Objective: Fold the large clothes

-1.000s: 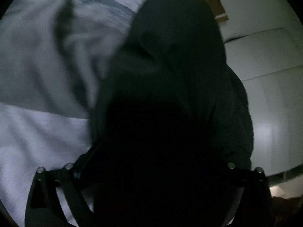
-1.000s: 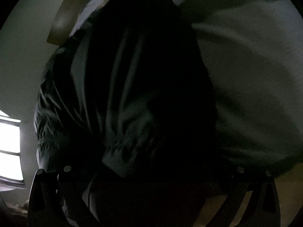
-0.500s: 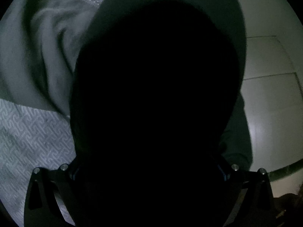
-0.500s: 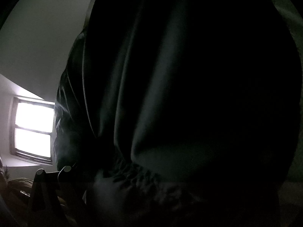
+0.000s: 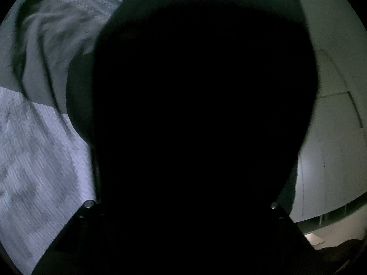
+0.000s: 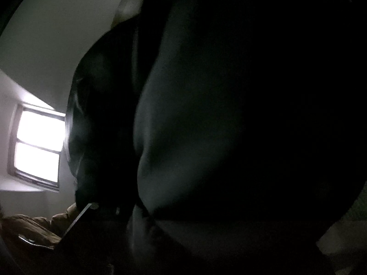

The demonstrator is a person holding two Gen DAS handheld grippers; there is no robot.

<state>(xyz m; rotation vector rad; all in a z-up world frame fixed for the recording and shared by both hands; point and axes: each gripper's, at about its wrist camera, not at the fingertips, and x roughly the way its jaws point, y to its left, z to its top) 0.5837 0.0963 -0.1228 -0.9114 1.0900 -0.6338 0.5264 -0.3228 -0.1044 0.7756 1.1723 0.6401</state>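
Garment: the dark garment hung right in front of both cameras, draped over both tools and lifted off the bed!
Left tool: the left tool had its jaws just closing, cloth lying between them; the tips were buried in black, so I could not tell whether they gripped.
Right tool: same story for the right tool, jaws just closing with the garment bunched across them; grip itself not visible.
Risk 1: if either tool had only a thin edge, the heavy cloth could slip out mid-lift and drop in a heap.
Risk 2: with both views smothered, the fold line could land crooked on the bed.
Hidden: fingertips, hem and sleeves were all lost in shadow.
Background: a bright window glared at left; a light blanket lay rumpled beyond.
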